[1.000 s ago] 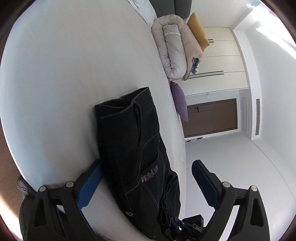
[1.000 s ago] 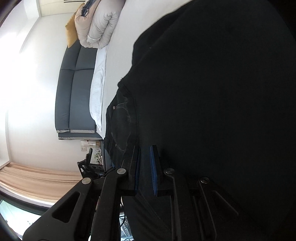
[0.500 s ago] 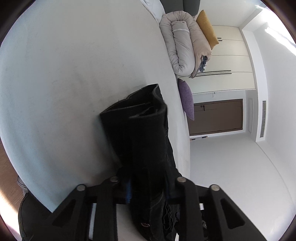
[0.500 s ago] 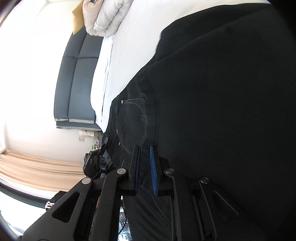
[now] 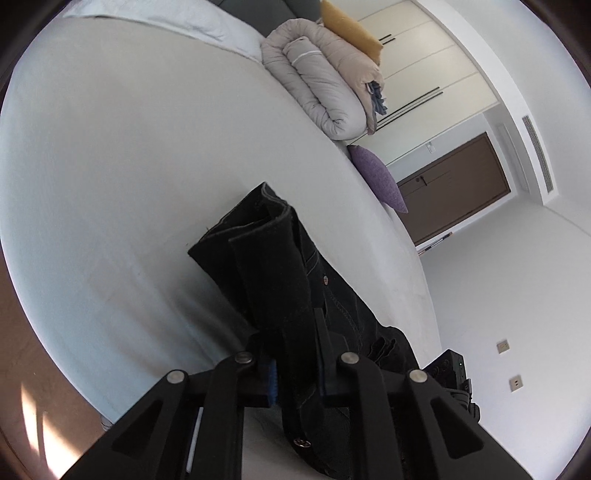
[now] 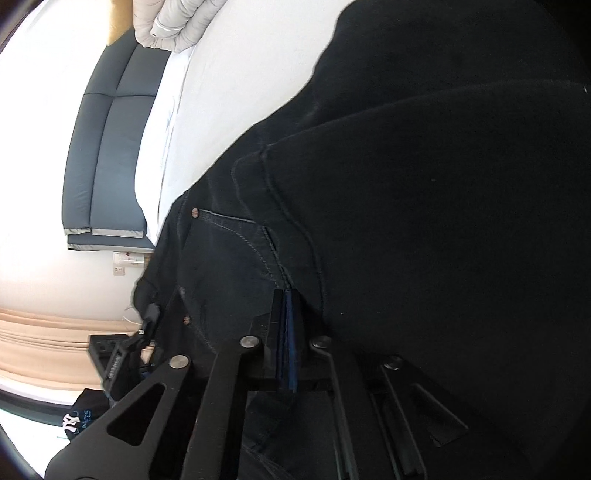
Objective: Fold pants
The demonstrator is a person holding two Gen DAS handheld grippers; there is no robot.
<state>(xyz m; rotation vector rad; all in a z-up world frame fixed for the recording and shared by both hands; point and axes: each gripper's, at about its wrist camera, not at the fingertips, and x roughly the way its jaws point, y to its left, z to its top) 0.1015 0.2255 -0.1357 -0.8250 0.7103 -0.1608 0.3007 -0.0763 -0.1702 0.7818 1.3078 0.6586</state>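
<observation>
Black denim pants (image 5: 273,273) lie on a white bed (image 5: 110,166), near its edge. My left gripper (image 5: 295,354) is shut on a fold of the pants and holds that fold raised above the sheet. In the right wrist view the pants (image 6: 424,206) fill most of the frame. My right gripper (image 6: 290,332) is shut on the pants' fabric by a stitched pocket seam. Its blue pads are pressed together.
A rolled beige duvet (image 5: 317,77) with a mustard pillow (image 5: 347,29) lies at the far end of the bed, a purple cushion (image 5: 376,177) beside it. A grey headboard (image 6: 107,147), white wardrobe and brown door (image 5: 454,184) stand beyond. The bed edge runs close to the pants.
My left gripper, open around the pants a second ago, has shut on them and lifted the fold. My right gripper stays shut on the fabric and has shifted slightly.
</observation>
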